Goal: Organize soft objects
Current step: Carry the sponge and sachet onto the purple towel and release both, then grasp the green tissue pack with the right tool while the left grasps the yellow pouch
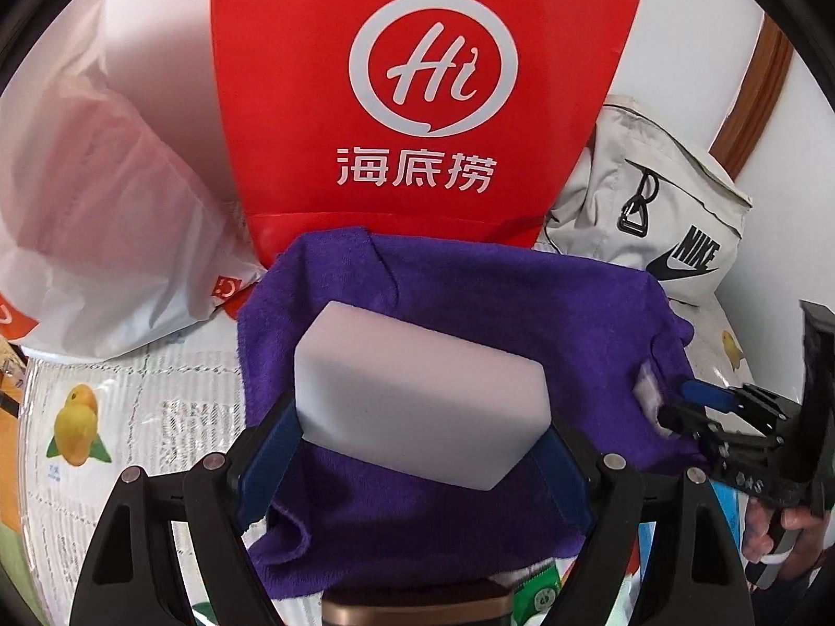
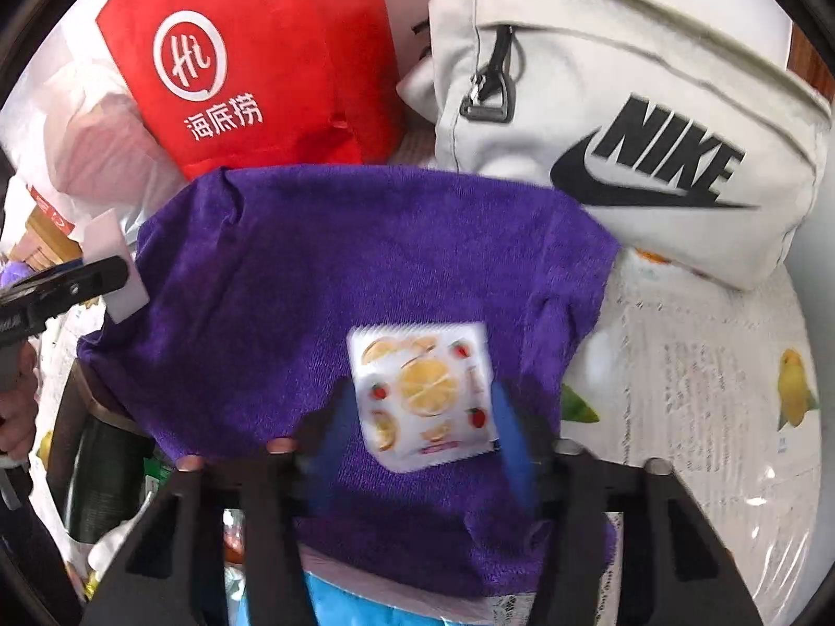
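Bags crowd purple towel (image 1: 469,323); left claw (image 1: 417,448) grasps sponge (image 1: 412,396), right claw (image 2: 417,428) seemingly packet (image 2: 422,391).

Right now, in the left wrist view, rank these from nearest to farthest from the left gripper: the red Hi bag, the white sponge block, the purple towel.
1. White sponge block: gripped between the left gripper fingers.
2. Purple towel: spread directly beneath and just beyond the block.
3. Red Hi bag: standing upright behind the towel's far edge.

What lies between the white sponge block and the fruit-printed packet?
Only purple terry towel: in the right wrist view it spans from the white sponge block to the fruit-printed packet.
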Demonstrator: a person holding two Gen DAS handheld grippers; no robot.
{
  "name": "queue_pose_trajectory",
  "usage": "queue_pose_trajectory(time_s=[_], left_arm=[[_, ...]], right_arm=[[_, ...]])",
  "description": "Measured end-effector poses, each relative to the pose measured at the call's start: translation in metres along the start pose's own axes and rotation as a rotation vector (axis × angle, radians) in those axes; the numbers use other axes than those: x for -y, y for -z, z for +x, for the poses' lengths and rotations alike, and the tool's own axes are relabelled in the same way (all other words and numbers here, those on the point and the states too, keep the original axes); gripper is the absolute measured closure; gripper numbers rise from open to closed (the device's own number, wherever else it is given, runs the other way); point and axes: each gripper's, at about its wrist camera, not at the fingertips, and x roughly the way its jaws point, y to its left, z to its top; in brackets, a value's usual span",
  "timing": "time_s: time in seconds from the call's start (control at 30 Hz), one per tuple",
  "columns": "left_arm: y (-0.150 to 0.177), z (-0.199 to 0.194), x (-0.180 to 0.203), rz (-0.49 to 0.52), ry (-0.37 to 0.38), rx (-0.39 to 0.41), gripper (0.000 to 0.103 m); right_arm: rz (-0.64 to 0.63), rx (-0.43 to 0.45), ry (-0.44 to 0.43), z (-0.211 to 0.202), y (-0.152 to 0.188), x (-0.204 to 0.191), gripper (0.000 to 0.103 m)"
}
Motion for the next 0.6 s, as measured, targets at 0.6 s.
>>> queue_pose_trajectory(time_s=[0.6], left_arm=[[-0.018,0.046,-0.005,-0.053,-0.046,-0.099,0.002]], right_arm=[[-0.024,0.078,0.009,-0.034,0.005,0.000,0.047]])
